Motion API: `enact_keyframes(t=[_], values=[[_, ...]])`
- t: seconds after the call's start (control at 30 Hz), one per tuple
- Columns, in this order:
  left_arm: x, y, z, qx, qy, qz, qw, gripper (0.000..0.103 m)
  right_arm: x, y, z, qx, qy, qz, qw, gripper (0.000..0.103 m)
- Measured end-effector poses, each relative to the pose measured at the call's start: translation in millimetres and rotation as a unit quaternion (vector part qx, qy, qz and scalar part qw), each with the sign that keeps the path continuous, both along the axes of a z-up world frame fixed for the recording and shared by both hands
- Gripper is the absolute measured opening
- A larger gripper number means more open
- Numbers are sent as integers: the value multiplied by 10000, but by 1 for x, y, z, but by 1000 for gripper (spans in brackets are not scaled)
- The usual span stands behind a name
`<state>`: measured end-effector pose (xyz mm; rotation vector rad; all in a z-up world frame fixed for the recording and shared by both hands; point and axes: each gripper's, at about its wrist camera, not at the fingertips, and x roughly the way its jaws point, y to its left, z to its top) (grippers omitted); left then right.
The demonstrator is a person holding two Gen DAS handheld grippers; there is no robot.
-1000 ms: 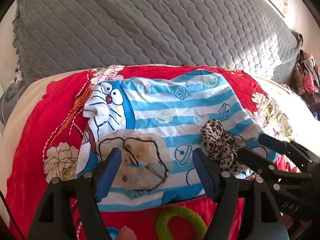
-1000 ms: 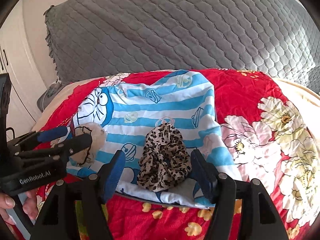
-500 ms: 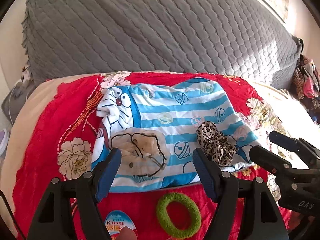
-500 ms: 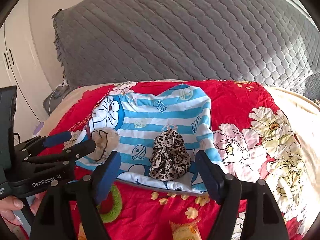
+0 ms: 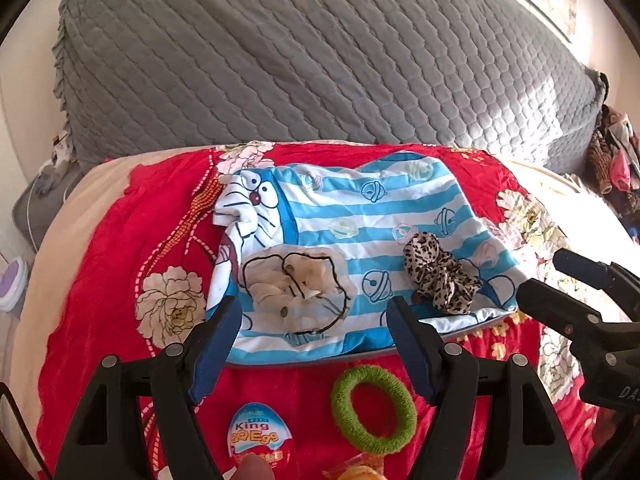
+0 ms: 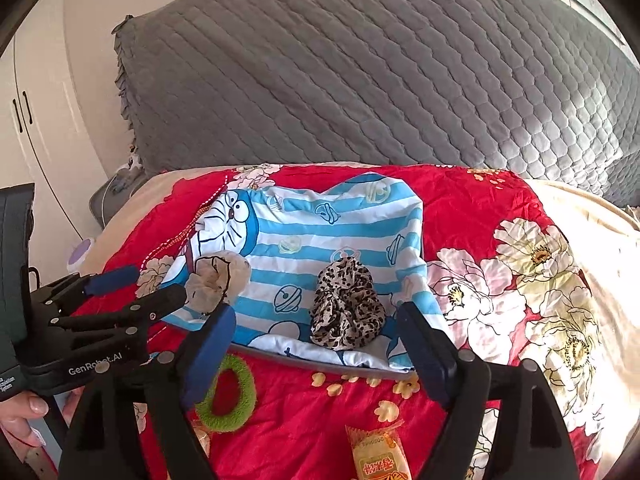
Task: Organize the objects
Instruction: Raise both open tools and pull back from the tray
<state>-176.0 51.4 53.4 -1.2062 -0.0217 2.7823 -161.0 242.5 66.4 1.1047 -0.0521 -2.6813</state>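
Nearest to you, on the red flowered cover (image 6: 472, 208), lie a King egg (image 5: 258, 432), a yellow snack packet (image 6: 378, 458) and a green hair ring (image 5: 374, 408). Your left gripper (image 5: 314, 344) stands open and holds nothing. Your right gripper (image 6: 316, 348) has just been opening, with nothing pressed between its pads. Beyond them, near the front edge of the blue striped cloth (image 5: 360, 208), rest the beige scrunchie (image 5: 296, 292) at the left and the leopard scrunchie (image 6: 346, 304) at the right. Behind is a grey quilt (image 5: 320, 60).

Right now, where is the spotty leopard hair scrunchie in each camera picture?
Left wrist view: leopard scrunchie, right of centre, on the striped cloth's right part.
Right wrist view: leopard scrunchie, centre, near the cloth's front edge.
Shared landmark: the blue striped cartoon cloth.
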Motion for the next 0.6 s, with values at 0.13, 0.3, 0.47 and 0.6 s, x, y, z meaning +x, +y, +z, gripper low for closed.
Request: enact_keyframes(t=[0.13,0.3,0.47,0.6], values=[[4,-3,-1,10,-33,14,10000,76,2,-3,-1,36,-9,5,10000,83],[10,-5,-1,-76,-13,61,10000,77,6,-5,-2,75,-65,28,9999,86],[18,-11,1,26,8,104,9999,77,13,-6,0,78,-99,38,9999,87],[25,-14,3,89,26,114,9999,77,21,-7,0,146,-150,52,9998,87]])
